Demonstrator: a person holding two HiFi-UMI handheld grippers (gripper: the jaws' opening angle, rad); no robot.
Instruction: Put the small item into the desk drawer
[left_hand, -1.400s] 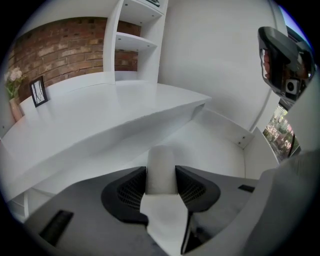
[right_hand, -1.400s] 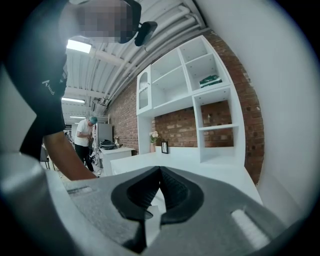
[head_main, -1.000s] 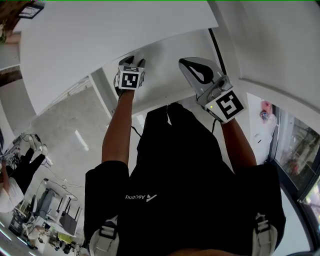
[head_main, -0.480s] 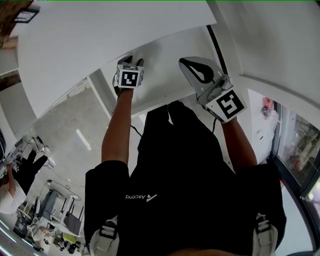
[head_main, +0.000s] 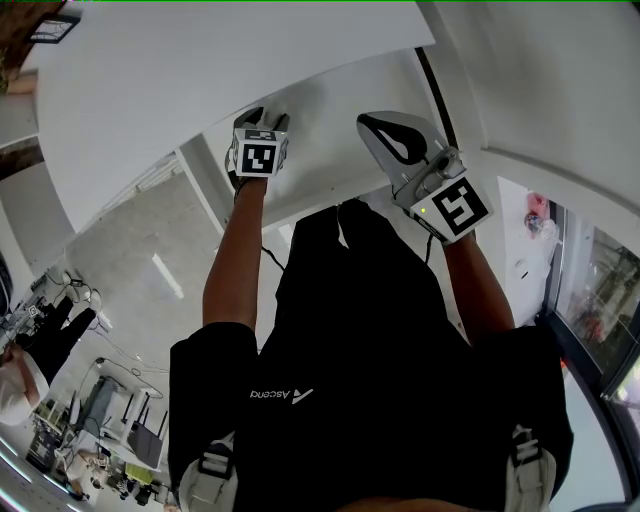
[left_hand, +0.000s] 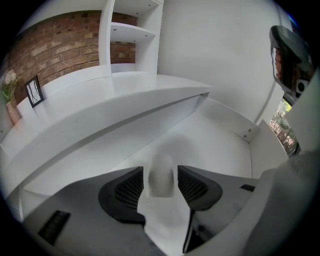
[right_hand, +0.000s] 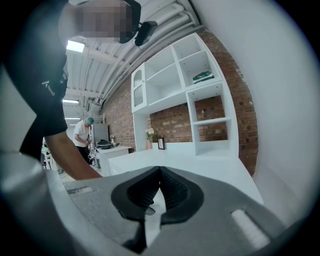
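Observation:
Under the white desk top the white drawer stands pulled out. My left gripper points steeply down into it. In the left gripper view a small white item, blurred, sits between the dark pads of the left gripper above the drawer floor. These jaws have just been opening, and a thin gap shows on each side of the item. My right gripper hovers beside it at the drawer's right, shut with nothing in it.
A white shelf unit stands against a brick wall behind the desk, with a picture frame and flowers on the desk top. Another person works at a counter far off. The drawer's right wall is close.
Both grippers hold their places over the drawer. Only the person at the lower left of the head view has shifted.

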